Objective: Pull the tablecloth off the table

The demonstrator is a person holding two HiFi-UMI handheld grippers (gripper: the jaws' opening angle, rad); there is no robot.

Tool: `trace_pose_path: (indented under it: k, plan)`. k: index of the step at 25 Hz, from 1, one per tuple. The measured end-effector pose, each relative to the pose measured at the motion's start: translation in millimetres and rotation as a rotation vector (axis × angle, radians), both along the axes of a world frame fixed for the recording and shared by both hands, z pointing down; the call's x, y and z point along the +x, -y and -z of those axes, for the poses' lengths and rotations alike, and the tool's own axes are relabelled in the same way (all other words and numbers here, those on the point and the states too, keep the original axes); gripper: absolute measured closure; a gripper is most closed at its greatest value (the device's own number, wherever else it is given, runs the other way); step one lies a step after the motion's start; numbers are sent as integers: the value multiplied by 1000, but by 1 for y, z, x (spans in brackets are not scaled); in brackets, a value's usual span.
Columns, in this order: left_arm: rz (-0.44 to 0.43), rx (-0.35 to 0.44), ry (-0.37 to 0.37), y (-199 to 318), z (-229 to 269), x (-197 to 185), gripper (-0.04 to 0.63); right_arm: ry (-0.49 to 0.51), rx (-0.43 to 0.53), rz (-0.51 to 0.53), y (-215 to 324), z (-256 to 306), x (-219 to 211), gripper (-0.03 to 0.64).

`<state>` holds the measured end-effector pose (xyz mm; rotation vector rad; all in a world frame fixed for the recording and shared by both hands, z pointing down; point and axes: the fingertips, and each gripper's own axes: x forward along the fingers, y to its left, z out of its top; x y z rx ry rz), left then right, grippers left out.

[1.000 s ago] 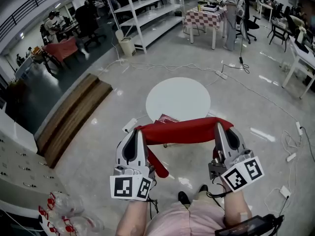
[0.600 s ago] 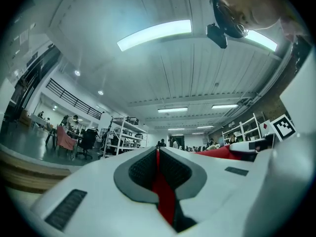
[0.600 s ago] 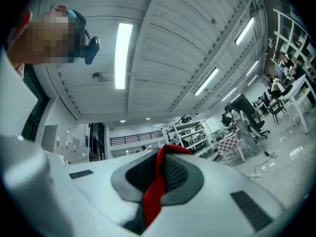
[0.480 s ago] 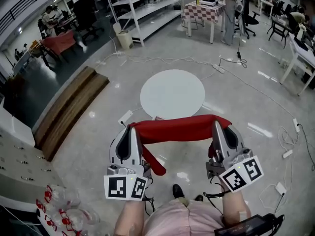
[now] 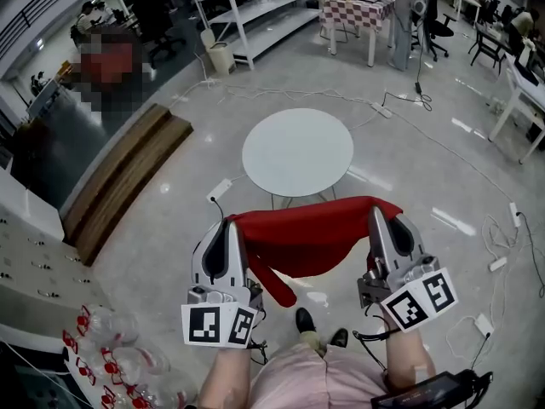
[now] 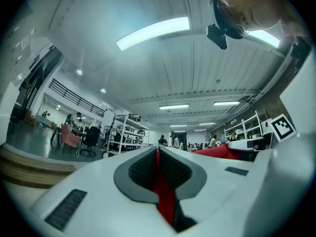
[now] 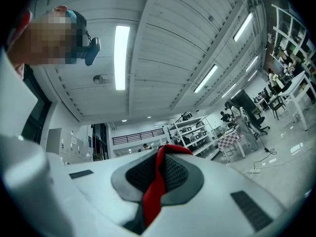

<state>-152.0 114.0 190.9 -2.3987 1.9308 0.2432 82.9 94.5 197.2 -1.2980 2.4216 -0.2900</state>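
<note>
The red tablecloth (image 5: 311,237) hangs in the air, stretched between my two grippers, clear of the round white table (image 5: 297,153) beyond it. My left gripper (image 5: 230,221) is shut on the cloth's left corner; a strip of the cloth dangles below it. My right gripper (image 5: 380,213) is shut on the right corner. In the left gripper view, red cloth (image 6: 160,186) is pinched between the closed jaws of the left gripper (image 6: 157,154). The right gripper view shows the same, with cloth (image 7: 157,181) clamped in the right gripper (image 7: 162,151). Both gripper views point up toward the ceiling.
A bare round table top stands in front of me on a glossy floor. Cables and power strips (image 5: 220,192) lie on the floor around it. A wooden platform (image 5: 128,177) is at left, shelving (image 5: 255,15) at the back, a checkered table (image 5: 358,11) beyond.
Both grippers have held their grip while the view pulled back from the table. The cloth now sags lower between them, and the table top is fully uncovered.
</note>
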Motion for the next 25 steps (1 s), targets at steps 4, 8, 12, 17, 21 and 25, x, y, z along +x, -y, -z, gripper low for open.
trace_pose_path:
  k: [4, 8, 12, 17, 21, 25]
  plan:
    - [5, 1, 13, -6, 2, 2, 558, 6, -2, 6, -4, -2, 1, 591]
    - [17, 9, 23, -11, 4, -1, 558, 0, 2, 15, -4, -3, -2, 591]
    - [28, 18, 28, -12, 8, -5, 558, -12, 18, 23, -4, 2, -7, 591]
    - [25, 20, 31, -11, 9, -4, 558, -12, 18, 19, -3, 4, -6, 591]
    - [20, 16, 33, -7, 6, -5, 558, -16, 18, 15, 0, 2, -7, 591]
    - [16, 13, 31, -5, 2, -4, 558, -17, 10, 11, 2, -3, -5, 591]
